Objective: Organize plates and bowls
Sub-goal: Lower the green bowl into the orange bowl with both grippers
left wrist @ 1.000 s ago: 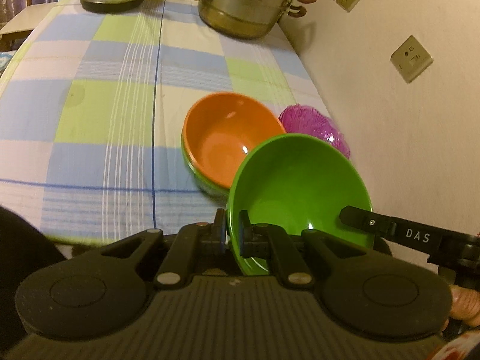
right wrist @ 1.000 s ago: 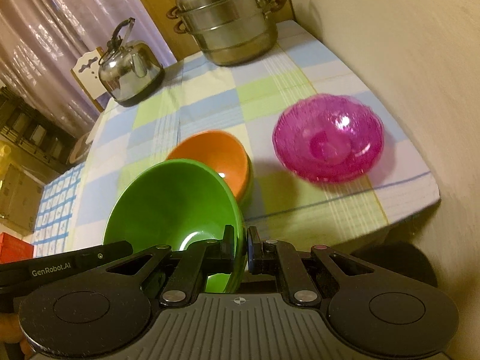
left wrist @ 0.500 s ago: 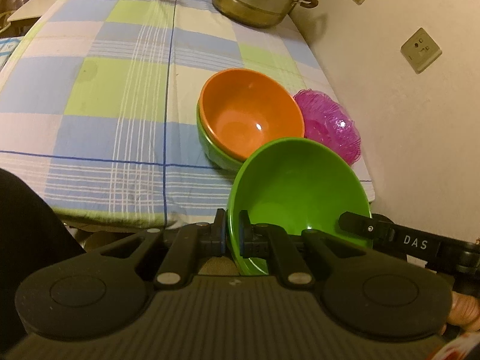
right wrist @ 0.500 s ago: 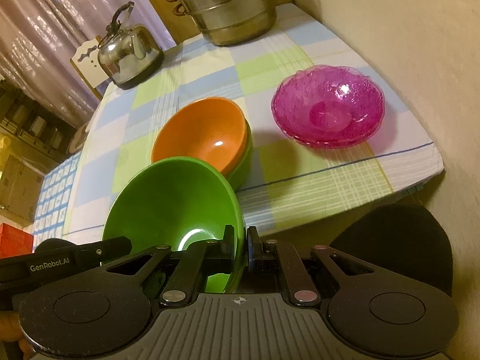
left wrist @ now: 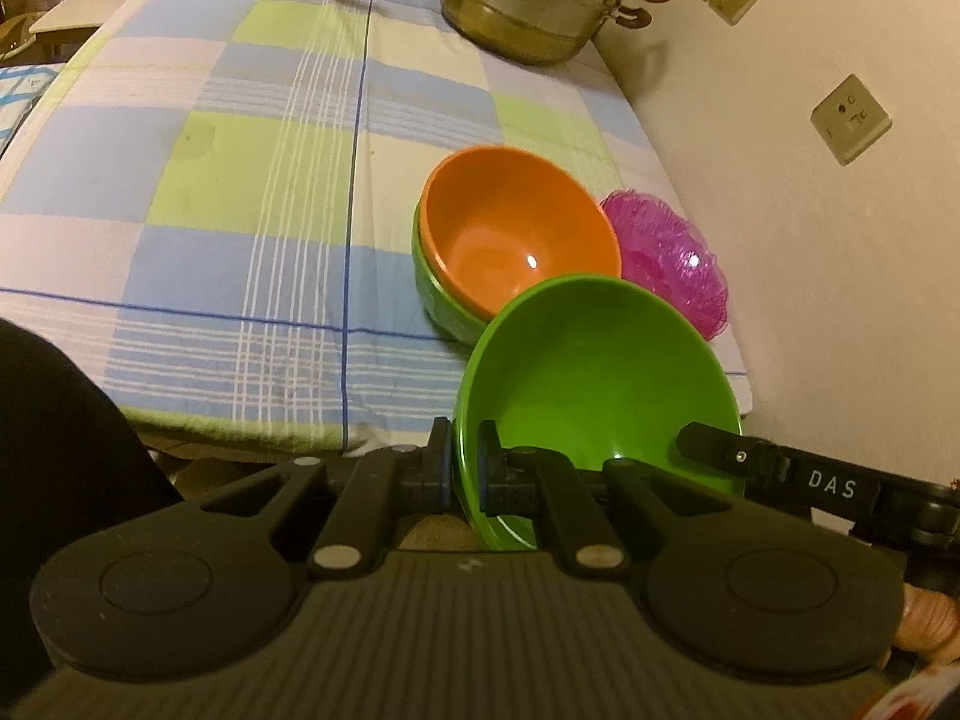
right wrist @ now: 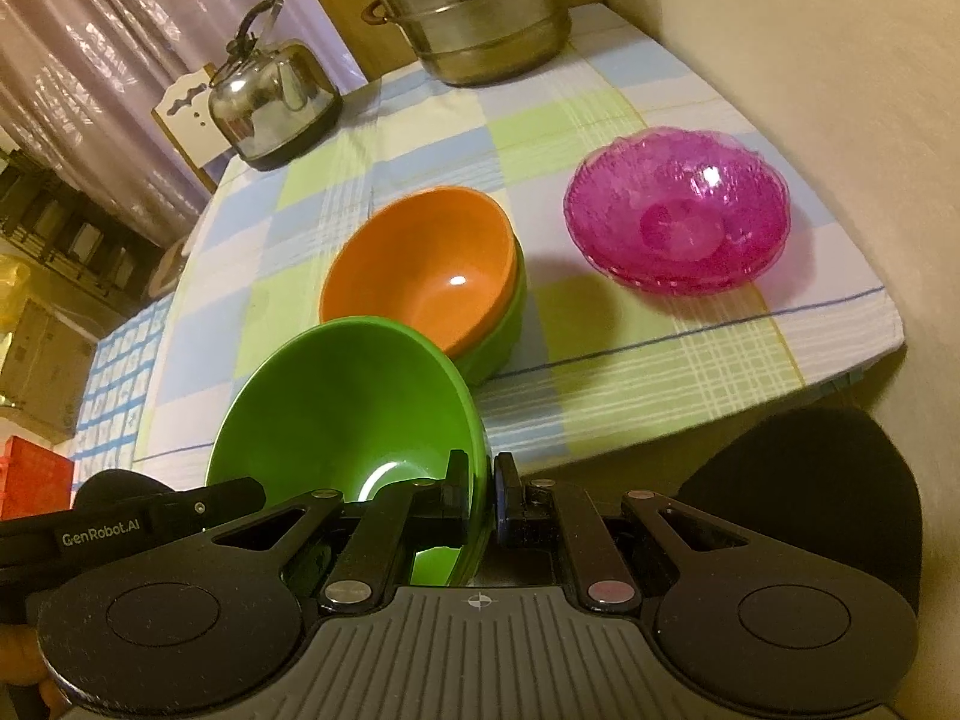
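**Q:** What are the two grippers doing, and how are they sitting?

**A:** Both are angling downward toward the near edge of a table covered by a checked tablecloth (left wrist: pixel 252 192). The left gripper (left wrist: pixel 463 462) is pinching the left side of the rim of a green bowl (left wrist: pixel 606 378), one finger outside the wall and one inside. The right gripper (right wrist: pixel 480 489) is clamping the opposite side of the same rim in the same way. Each is closed tight on that thin wall. In each view the other gripper's black body is crossing a lower corner of the picture, so the two are facing the bowl from either side.

**Q:** Where is that bowl sitting?

**A:** It is being held between the grippers at the table's near edge, tilted so its hollow is facing the cameras. Whether it is touching the cloth cannot be told.

**Q:** What else is lying on the table?

**A:** Just beyond the held bowl, an orange bowl (right wrist: pixel 420 270) is nesting, tilted, inside a second green bowl (right wrist: pixel 501 330). Toward the wall, pink glass bowls (right wrist: pixel 675 222) are sitting in a stack near the table's corner. At the far end a steel stacked pot (right wrist: pixel 480 18) and a kettle (right wrist: pixel 270 96) are standing well apart from the bowls.

**Q:** Is any of the person showing?

**A:** Only dark clothing at the frames' lower edges and a bit of finger behind each gripper body.
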Demonstrator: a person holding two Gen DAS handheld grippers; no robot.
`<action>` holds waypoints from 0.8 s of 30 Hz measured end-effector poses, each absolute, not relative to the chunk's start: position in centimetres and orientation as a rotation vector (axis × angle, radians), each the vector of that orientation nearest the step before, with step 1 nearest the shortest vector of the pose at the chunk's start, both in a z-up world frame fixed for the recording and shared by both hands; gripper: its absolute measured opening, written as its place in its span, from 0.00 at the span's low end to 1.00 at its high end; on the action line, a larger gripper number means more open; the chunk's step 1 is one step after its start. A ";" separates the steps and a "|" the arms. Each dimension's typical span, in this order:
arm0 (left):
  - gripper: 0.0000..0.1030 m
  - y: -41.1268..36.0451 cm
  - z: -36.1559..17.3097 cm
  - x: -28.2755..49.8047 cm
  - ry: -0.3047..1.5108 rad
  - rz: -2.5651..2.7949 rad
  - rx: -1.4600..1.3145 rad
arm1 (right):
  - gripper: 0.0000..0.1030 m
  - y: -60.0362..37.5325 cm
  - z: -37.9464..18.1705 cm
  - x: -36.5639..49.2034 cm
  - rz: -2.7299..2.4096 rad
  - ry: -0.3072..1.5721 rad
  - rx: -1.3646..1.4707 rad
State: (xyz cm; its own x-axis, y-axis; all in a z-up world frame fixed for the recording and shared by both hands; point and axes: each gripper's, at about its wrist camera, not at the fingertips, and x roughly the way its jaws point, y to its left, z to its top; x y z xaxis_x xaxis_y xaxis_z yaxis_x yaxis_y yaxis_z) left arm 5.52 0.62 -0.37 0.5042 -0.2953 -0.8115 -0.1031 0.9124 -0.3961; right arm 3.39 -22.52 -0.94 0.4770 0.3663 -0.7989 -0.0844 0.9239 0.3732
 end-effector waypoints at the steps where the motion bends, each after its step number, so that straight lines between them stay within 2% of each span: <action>1: 0.06 0.6 -0.2 5.7 1.040 -0.121 -0.427 | 0.08 -22.5 -0.7 3.5 0.281 1.037 0.300; 14: 0.06 1.5 2.3 10.6 0.972 -0.116 -0.433 | 0.08 -21.9 2.0 7.5 0.287 0.984 0.290; 24: 0.06 1.8 1.5 16.2 0.987 -0.116 -0.437 | 0.08 -21.8 1.8 13.0 0.277 0.991 0.297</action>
